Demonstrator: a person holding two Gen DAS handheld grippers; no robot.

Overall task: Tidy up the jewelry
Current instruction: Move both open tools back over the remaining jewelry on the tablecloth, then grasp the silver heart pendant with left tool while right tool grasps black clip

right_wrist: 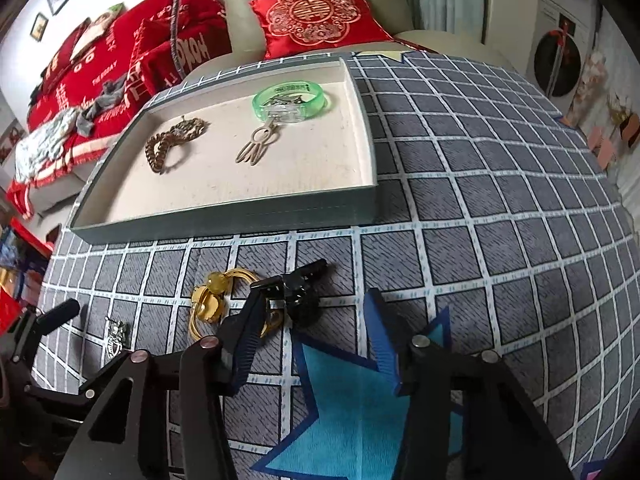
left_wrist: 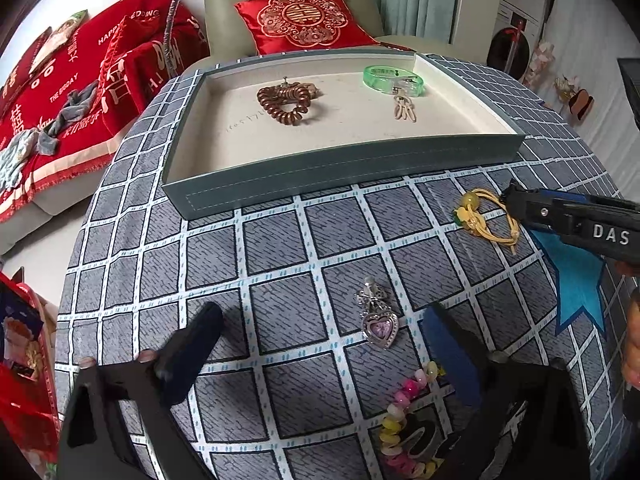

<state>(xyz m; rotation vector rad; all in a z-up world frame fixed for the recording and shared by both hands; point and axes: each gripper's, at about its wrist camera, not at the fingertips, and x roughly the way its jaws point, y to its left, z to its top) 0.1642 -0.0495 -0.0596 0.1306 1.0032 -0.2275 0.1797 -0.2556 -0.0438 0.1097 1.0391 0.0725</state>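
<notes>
left wrist view:
left gripper [left_wrist: 320,344]: jaws wide apart, nothing between the pads, low over the checked tablecloth [left_wrist: 280,248]
heart pendant [left_wrist: 378,320]: silver with a pink stone, flat on the cloth between the two fingers, touching neither
bead bracelet [left_wrist: 404,412]: pink and yellow, on the cloth by the right-hand finger, partly hidden
tray [left_wrist: 340,168]: grey-green box with a cream lining, far side of the table
in tray: brown coil hair tie [left_wrist: 286,104] to the left, green bangle [left_wrist: 394,79] to the right, metal charm [left_wrist: 404,110] just below the bangle
yellow bracelet [left_wrist: 486,218]: gold cord loops with yellow beads, on the cloth near the tray's right corner
right gripper [left_wrist: 516,204]: tip at the yellow bracelet's edge

right wrist view:
right gripper [right_wrist: 316,312]: jaws partly apart, not clamped on anything
left-hand finger [right_wrist: 256,320]: lies over the yellow bracelet [right_wrist: 212,300]
black hair clip [right_wrist: 300,292]: on the cloth between the fingers, just beside the bracelet; contact with the pads cannot be told
blue star patch [right_wrist: 352,408]: on the cloth under the gripper
tray [right_wrist: 224,216]: beyond, same three items inside
</notes>
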